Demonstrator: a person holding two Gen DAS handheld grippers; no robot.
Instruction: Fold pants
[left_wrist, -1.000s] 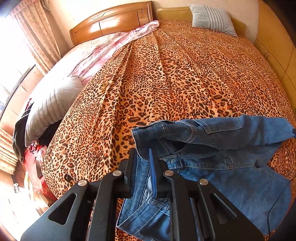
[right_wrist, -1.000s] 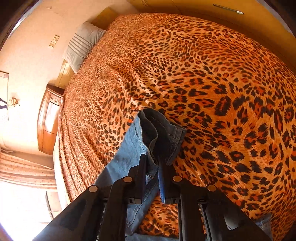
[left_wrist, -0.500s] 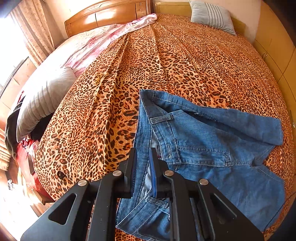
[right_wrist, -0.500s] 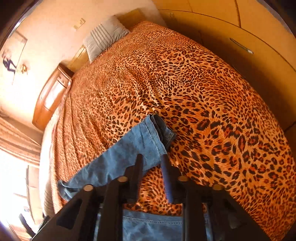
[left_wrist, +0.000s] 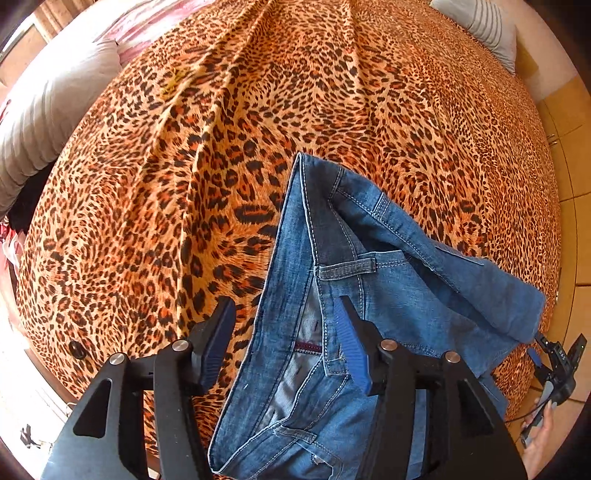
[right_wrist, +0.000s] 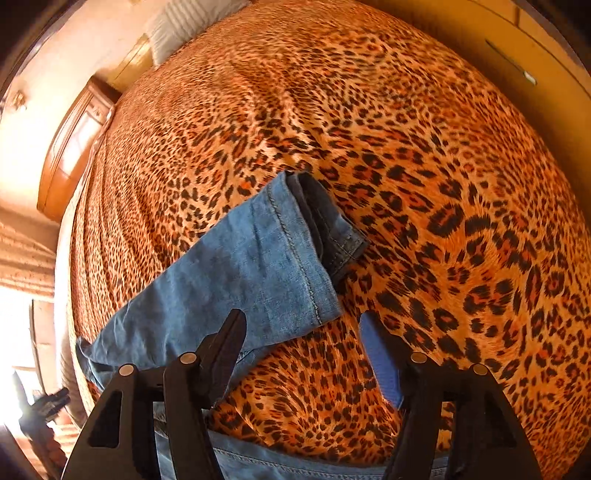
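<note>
Blue jeans (left_wrist: 369, 295) lie on the leopard-print bedspread (left_wrist: 295, 92), with one leg doubled back across the seat toward the right. My left gripper (left_wrist: 284, 306) points down over the waistband (left_wrist: 291, 258). Its jaws are opening, the waistband lies loose between them and the pads do not press on it. In the right wrist view the leg cuffs (right_wrist: 306, 251) rest flat on the bedspread (right_wrist: 406, 147). My right gripper (right_wrist: 301, 319) hovers just short of the hem with its jaws opening and only bedspread between them. It also shows at the far right, held by a hand (left_wrist: 535, 443).
A grey striped pillow (left_wrist: 480, 26) lies at the bed's far corner and a white pillow (left_wrist: 48, 107) at the left edge beside pink bedding (left_wrist: 147, 22). A wooden headboard (right_wrist: 70, 147) and yellow cupboard doors (right_wrist: 535, 66) border the bed.
Both grippers were shut on the jeans and have let go, their jaws now wide apart. The left gripper sank toward the waistband. The lifted leg has been laid down flat on the bed.
</note>
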